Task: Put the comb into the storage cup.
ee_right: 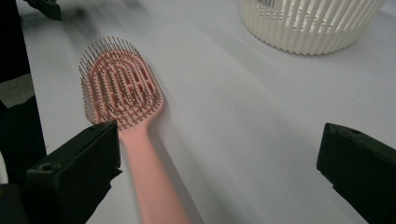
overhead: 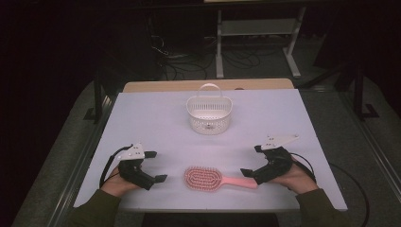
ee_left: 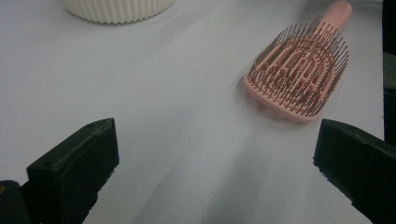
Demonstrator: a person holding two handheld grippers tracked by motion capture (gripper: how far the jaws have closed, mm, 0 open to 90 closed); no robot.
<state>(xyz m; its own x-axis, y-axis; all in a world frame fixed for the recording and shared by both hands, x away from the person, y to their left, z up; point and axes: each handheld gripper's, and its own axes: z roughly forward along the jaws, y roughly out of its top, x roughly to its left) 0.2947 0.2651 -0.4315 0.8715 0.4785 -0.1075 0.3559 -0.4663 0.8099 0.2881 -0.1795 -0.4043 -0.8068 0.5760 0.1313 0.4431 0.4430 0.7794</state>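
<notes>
Jaws wide apart on the right gripper [overhead: 249, 160], nothing between them, and its lower jaw sits right against the handle end of the pink plastic paddle hairbrush [overhead: 209, 178] — whether it actually touches, I can't tell from above. In the right gripper view that same hairbrush [ee_right: 125, 98] runs bristles-up past the left-hand jaw, its handle cut off by the bottom edge of the picture. Over to the left gripper [overhead: 156, 166]: released too, jaws spread, empty, parked just beside the brush head with bare table between them. From the left gripper view the brush [ee_left: 299, 74] lies ahead and to the right, handle tip pointing away.

Both hands come up from the near edge in olive sleeves, the right hand [overhead: 295, 177] and the left hand [overhead: 116, 182] mostly hidden under the black gripper bodies, grey three-cornered plates on top, jaws turned inward toward each other.

Further out, the white slatted plastic basket with a hoop handle [overhead: 209, 112] stands upright mid-table on the pale tabletop [overhead: 142, 118], well apart from the brush. Its contents are too small to make out.
</notes>
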